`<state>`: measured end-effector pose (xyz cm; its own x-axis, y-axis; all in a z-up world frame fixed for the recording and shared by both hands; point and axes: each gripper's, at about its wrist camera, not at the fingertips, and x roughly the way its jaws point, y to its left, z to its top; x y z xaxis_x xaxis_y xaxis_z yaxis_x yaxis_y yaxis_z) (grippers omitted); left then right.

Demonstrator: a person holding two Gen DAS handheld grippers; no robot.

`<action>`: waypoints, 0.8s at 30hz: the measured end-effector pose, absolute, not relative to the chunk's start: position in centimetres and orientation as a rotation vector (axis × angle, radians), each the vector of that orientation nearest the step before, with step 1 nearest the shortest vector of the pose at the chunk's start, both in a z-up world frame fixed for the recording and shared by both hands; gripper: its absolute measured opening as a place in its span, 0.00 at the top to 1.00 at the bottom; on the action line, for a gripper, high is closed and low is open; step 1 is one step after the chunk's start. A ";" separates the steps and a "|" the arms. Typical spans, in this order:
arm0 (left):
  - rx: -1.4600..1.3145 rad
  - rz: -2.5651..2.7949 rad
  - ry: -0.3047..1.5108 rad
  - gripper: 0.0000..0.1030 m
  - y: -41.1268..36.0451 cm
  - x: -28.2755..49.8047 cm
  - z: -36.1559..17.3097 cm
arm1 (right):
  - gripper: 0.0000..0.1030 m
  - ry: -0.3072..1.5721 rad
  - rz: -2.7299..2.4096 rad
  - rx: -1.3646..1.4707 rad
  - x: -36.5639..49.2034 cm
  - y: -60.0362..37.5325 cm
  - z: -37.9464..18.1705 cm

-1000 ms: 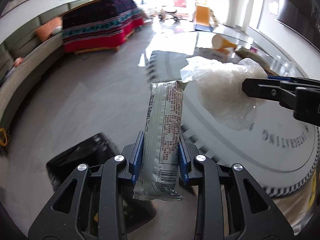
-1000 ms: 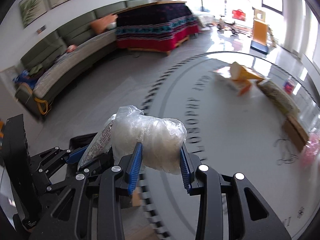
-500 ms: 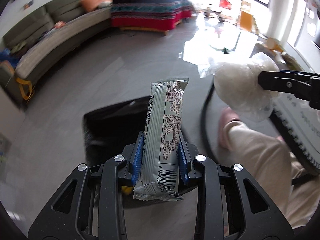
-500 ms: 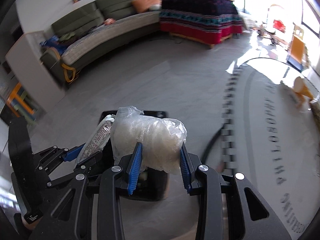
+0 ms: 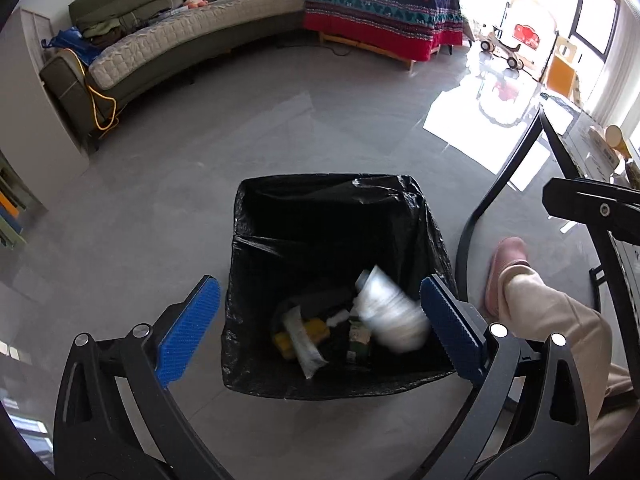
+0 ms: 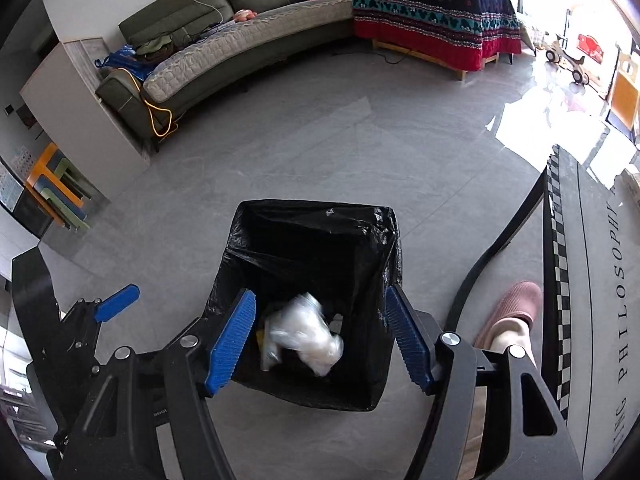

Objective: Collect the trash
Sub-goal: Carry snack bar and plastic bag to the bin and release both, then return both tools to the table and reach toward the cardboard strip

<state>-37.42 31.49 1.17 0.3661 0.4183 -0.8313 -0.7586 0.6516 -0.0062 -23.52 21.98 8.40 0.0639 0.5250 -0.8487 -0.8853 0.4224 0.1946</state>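
both grippers spread and empty over the bin: left gripper (image 5: 318, 330) wide apart, right gripper (image 6: 320, 338) just opening, nothing between the pads. below, crumpled plastic bag (image 6: 306, 336) dropping blurred into the black-lined trash bin (image 5: 320, 196), snack wrapper (image 5: 302, 340) already inside. farther off, more litter (image 5: 612, 138) left on the table.

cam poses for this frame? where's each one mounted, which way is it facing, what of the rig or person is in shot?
Left wrist: on the left gripper, looking steeply down into the bin; open blue fingers, trouser leg, slipper.
Right wrist: on the right gripper, same downward look; open fingers, left gripper at left edge.
Shared: bin, falling plastic bag, slipper, sofa.
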 end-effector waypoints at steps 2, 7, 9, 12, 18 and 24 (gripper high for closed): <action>-0.424 0.774 0.921 0.06 31.2 -37.3 1.1 | 0.34 1.040 1.116 -0.428 -23.4 21.7 8.4; -0.408 0.753 0.936 0.06 30.6 -36.9 1.1 | 0.34 1.041 1.115 -0.417 -22.8 21.0 8.5; -0.405 0.742 0.937 0.06 30.4 -36.6 1.2 | 0.34 1.041 1.114 -0.404 -22.3 20.7 8.7; -0.378 0.723 0.945 0.06 29.7 -35.5 1.5 | 0.34 1.035 1.106 -0.382 -21.4 19.8 9.1; -0.333 0.647 0.960 0.06 27.5 -32.6 2.1 | 0.33 1.014 1.081 -0.341 -19.4 17.5 9.8; -0.273 0.554 0.949 0.06 24.4 -28.6 3.5 | 0.33 0.947 1.019 -0.370 -17.2 14.3 10.6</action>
